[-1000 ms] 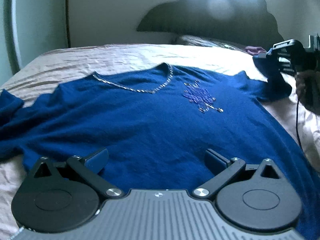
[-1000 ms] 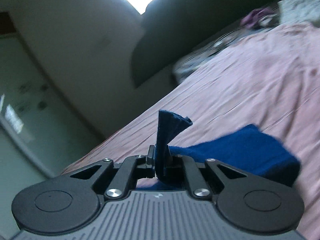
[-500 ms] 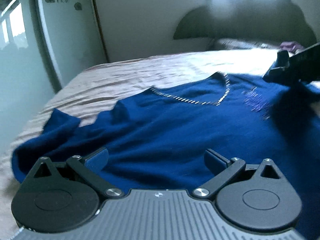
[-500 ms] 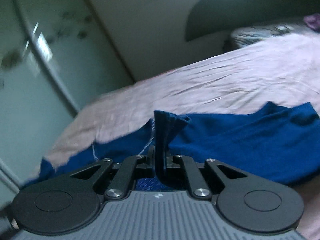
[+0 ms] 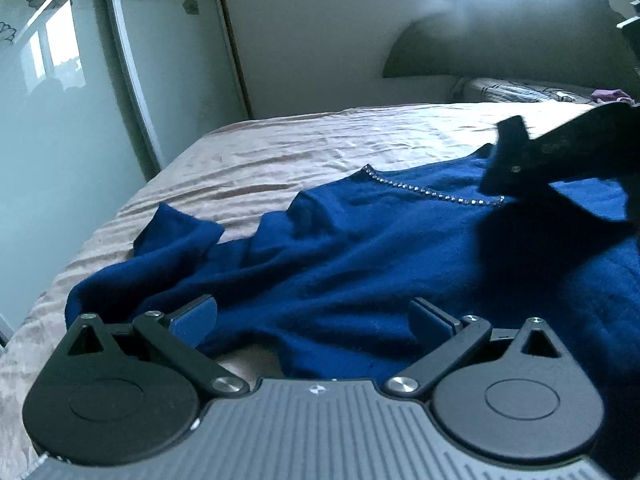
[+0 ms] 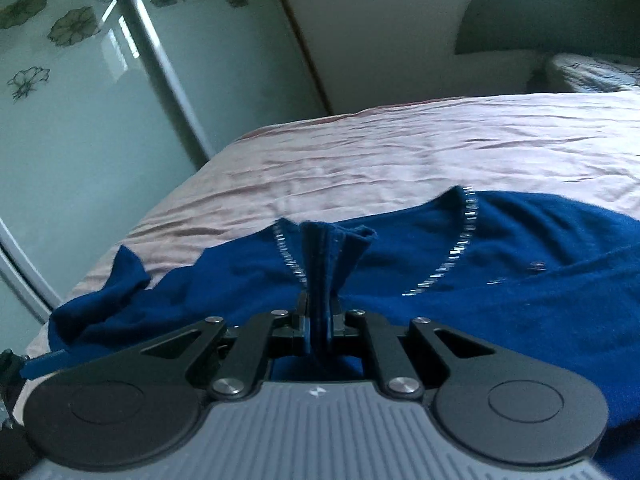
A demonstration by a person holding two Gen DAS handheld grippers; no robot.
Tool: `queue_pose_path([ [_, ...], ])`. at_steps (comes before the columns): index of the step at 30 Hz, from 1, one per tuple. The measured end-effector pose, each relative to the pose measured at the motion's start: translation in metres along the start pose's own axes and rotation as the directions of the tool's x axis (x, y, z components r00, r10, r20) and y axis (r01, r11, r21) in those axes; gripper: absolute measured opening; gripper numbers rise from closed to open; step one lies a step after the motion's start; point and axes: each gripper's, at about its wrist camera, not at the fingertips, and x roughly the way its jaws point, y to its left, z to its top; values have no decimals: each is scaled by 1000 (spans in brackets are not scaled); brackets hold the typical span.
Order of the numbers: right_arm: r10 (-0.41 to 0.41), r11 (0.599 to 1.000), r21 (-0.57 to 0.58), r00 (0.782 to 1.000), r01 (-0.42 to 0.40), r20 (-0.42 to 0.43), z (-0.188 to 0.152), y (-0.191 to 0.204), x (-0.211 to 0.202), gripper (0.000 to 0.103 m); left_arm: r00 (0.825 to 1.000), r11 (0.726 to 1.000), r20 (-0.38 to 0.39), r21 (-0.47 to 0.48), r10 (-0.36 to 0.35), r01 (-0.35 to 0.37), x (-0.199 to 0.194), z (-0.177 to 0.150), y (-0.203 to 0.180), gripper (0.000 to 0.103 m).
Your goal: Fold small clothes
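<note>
- The blue top (image 5: 360, 264) is lying spread on the pinkish bedsheet (image 5: 280, 152), its bead-trimmed V-neckline (image 5: 432, 192) facing up and its far sleeve (image 5: 176, 228) sitting rumpled toward the bed's edge.
- The left gripper (image 5: 312, 316) is hovering low over the near hem of the top, tilting downward, with its fingers standing wide apart and nothing between them; a bit of bare sheet is showing just under its body.
- The right gripper (image 6: 318, 320) is pointing down at a slant over the middle of the garment, with its fingers pressing together on a bunched fold of the blue fabric (image 6: 328, 256), which is sticking upright out of the clamp in front of the neckline.
- In the left wrist view, the right gripper (image 5: 516, 160) is reaching in from the right edge, hanging above the chest of the top and casting a dark shadow on it.
- Beyond the bed, a dark curved headboard (image 5: 500, 40) and a glass wardrobe door with flower prints (image 5: 60, 100) are standing against the wall.
</note>
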Motion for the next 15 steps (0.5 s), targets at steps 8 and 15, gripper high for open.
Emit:
queue_pose_path([
  [8,59,998,25,998,-58,-18,1,31,23,7,999,999,-7,2,39,-39,-3,-4,14,103],
  [15,81,996,45,996,-80,-28,-1,48,45,7,998,997,-33,-51,55,-56,-3,-8,36,103],
])
